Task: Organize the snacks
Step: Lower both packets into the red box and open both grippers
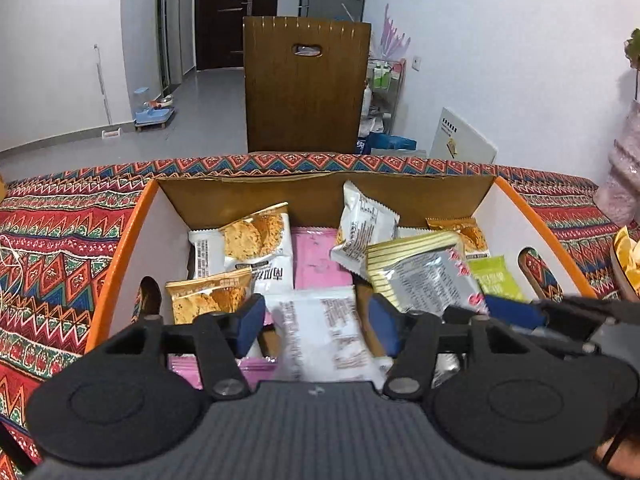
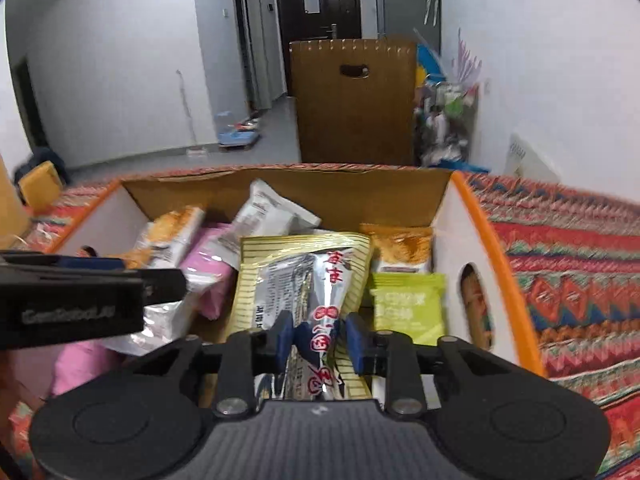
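The cardboard box (image 1: 132, 240) with orange rim sits on the patterned cloth (image 1: 52, 248); its four walls enclose the snacks, and the top is open. Left gripper (image 1: 316, 320): jaws parted above a white packet (image 1: 320, 324), pads clear of it. Right gripper (image 2: 316, 338): jaws narrow, clamped on the yellow-striped silver packet (image 2: 304, 276) over the box's right half. Visible in the box: three biscuit packets, one green packet (image 2: 408, 300), at least two pink packets.

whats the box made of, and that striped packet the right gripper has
Box: looks like cardboard, raw brown inside its far wall, smooth white side panels, orange edges. Striped packet: seemingly metallised plastic film, its shiny silver panel creased and glinting, pinched in the right gripper.
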Available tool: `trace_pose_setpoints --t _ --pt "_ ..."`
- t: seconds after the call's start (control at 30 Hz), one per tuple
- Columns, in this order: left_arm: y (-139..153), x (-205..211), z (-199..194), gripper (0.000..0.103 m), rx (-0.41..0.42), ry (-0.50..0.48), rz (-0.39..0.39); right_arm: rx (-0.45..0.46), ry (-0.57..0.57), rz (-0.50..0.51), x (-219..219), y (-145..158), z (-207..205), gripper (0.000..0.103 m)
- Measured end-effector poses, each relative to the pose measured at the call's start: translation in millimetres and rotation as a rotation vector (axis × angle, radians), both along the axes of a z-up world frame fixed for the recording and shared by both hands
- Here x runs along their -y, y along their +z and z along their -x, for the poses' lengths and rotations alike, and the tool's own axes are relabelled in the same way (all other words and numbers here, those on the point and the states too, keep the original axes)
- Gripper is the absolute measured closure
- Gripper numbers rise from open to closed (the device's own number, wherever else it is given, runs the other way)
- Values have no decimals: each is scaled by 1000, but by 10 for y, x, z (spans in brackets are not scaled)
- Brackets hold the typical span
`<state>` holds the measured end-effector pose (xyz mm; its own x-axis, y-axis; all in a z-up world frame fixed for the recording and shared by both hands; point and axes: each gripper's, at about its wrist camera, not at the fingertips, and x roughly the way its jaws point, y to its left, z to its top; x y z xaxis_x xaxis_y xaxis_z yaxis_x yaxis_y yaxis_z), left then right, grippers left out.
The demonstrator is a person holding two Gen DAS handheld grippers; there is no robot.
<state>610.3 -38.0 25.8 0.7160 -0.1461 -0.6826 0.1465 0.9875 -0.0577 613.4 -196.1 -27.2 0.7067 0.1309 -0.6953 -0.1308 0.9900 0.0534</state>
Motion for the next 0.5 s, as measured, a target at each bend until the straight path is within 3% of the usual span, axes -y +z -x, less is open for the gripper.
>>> trace_pose_setpoints --t 0.17,0.33,0.5 --pt "181 -182 217 36 27 12 -4 11 19 18 -14 205 141 69" --pt "646 -352 673 29 118 0 -32 115 35 -41 305 758 530 58" --pt "1047 -461 1617 22 302 -50 -64 252 57 -14 604 1409 1214 44"
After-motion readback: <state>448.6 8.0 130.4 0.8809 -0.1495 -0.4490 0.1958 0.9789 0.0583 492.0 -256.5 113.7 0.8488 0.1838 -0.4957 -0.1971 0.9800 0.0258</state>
